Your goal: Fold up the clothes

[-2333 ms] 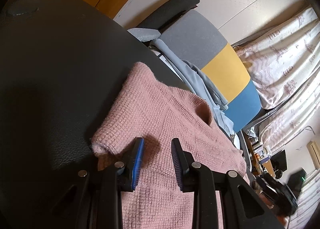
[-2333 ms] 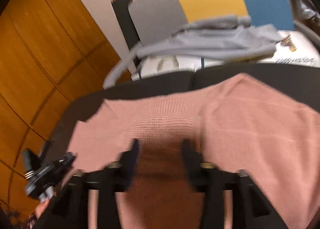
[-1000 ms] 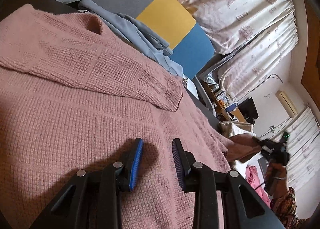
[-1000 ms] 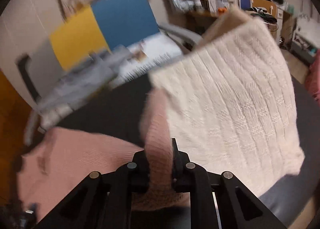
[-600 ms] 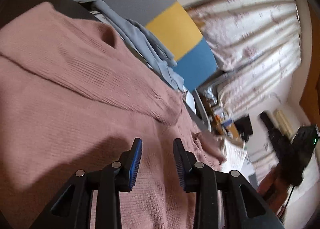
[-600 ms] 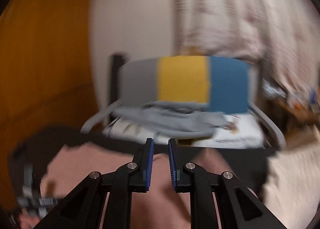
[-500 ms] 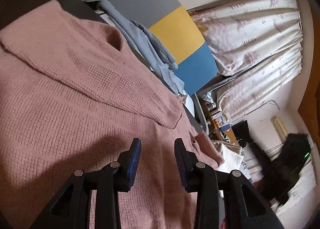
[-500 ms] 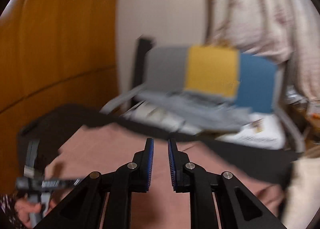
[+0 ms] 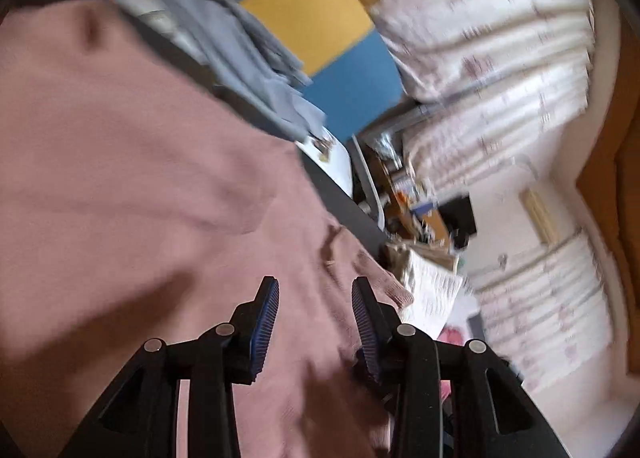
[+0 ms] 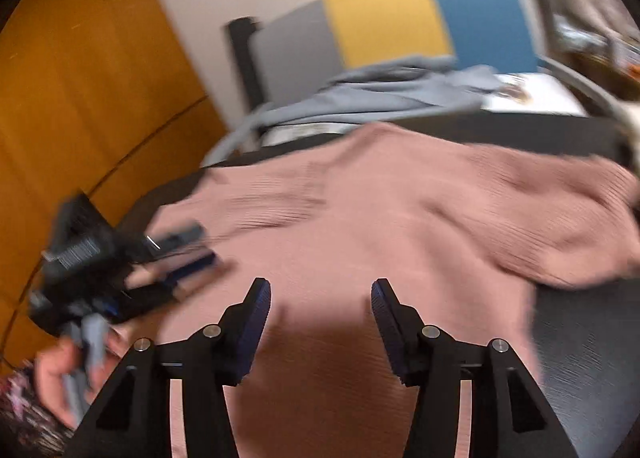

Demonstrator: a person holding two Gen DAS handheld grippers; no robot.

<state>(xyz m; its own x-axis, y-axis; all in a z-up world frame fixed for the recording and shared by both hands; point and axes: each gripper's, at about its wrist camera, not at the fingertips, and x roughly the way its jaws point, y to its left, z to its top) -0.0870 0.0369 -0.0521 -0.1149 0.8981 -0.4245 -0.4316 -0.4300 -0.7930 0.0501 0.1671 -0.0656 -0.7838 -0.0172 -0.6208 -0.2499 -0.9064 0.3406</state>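
Grey-yellow-blue chair (image 10: 400,29) (grey garment (image 10: 384,97) draped over it), patterned curtains (image 9: 500,57), orange wooden panelling (image 10: 80,97).

Your right gripper (image 10: 320,322) points forward and downward, its jaws opening wide with nothing pinched between the blue pads (image 10: 256,322). Your left gripper (image 9: 314,318) also tilts downward, its jaws opening too, narrower than the right's and gripping nothing. In the right wrist view your left gripper shows blurred at about nine o'clock, its fingers (image 10: 188,258) aimed toward three o'clock, and your left hand (image 10: 76,370) wraps its handle at about eight o'clock, a patterned sleeve (image 10: 24,418) behind it.
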